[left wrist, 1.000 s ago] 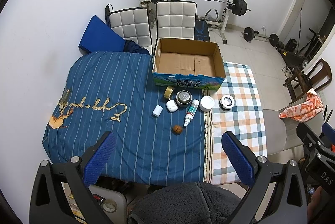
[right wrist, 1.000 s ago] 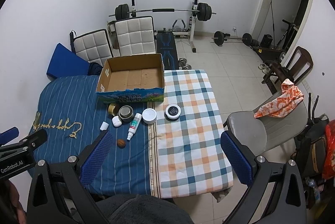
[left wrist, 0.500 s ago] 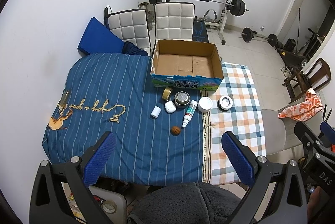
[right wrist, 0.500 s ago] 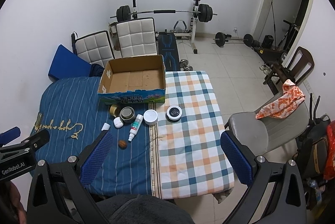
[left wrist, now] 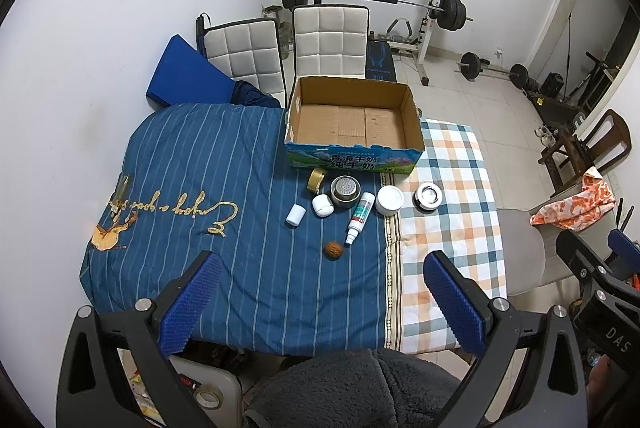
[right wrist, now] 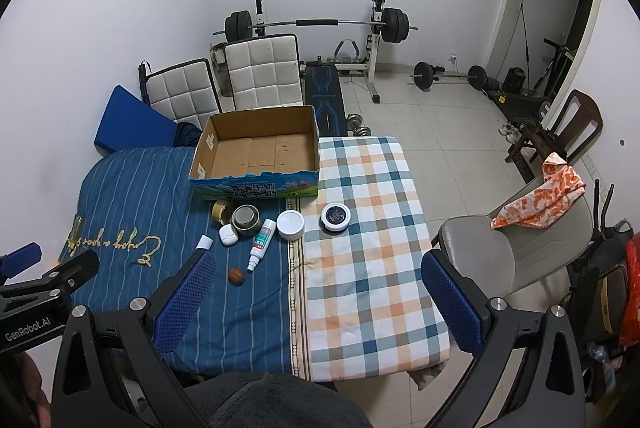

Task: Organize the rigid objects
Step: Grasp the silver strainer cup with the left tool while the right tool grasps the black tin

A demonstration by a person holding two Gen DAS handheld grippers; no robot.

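Matt brown cardboard box (left wrist: pixel 354 124) with glossy printed front. Soft cloth bedding: striped blue quilt (left wrist: pixel 192 164), checked sheet (right wrist: pixel 368 228). Shiny metal tin (left wrist: pixel 345 190); smooth white plastic jar (left wrist: pixel 390 199) (bottle (left wrist: pixel 359 216) alike). Rough, wrinkled walnut (left wrist: pixel 333 250).

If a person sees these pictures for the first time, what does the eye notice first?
First, the open cardboard box, empty, at the far edge of the blue striped cover. Just in front of it lies a cluster of small items, with a walnut nearest. Both the left tongs and the right tongs hang open above the table.
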